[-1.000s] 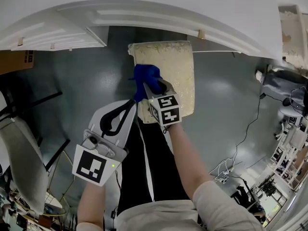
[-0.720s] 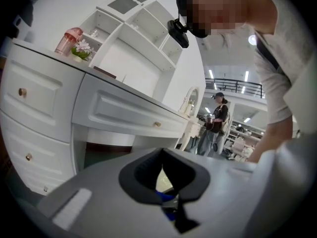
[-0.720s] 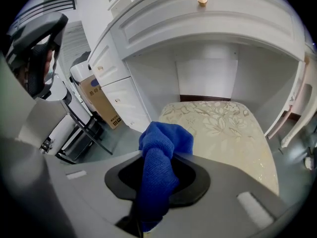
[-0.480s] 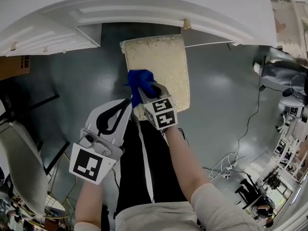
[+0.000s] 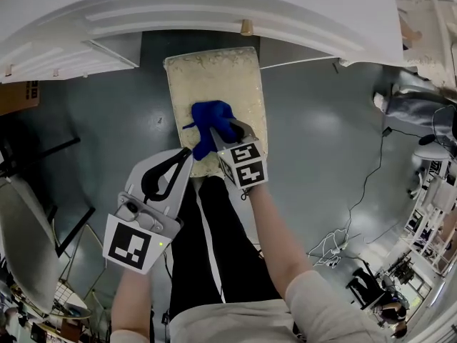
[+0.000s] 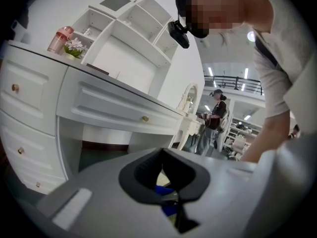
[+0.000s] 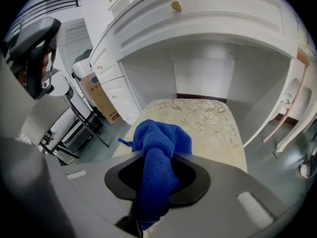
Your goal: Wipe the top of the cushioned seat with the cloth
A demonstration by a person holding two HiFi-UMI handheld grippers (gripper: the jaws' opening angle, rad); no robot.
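Observation:
The cushioned seat (image 5: pixel 214 77) is cream with a floral pattern and stands half under the white dressing table; its top also fills the right gripper view (image 7: pixel 210 123). My right gripper (image 5: pixel 216 133) is shut on the blue cloth (image 5: pixel 208 117), bunched at the seat's near middle. In the right gripper view the cloth (image 7: pixel 159 140) bulges out between the jaws of the right gripper (image 7: pixel 157 158). My left gripper (image 5: pixel 184 156) hangs beside the seat's near-left corner, its jaws shut with nothing in them. Through its jaws, the left gripper (image 6: pixel 167 185) shows a bit of the blue cloth (image 6: pixel 163 191).
The white dressing table (image 5: pixel 214 9) with a drawer knob (image 5: pixel 246 27) overhangs the seat's far end. A cardboard box (image 5: pixel 16 95) stands at the left and cables (image 5: pixel 335 249) lie on the grey floor at the right. My legs (image 5: pixel 214 256) stand just before the seat. A person (image 6: pixel 216 114) stands far off.
My right gripper and the cloth have shifted from the seat's left edge toward its middle. The head view has swung, so the seat sits further left. The left gripper holds its place.

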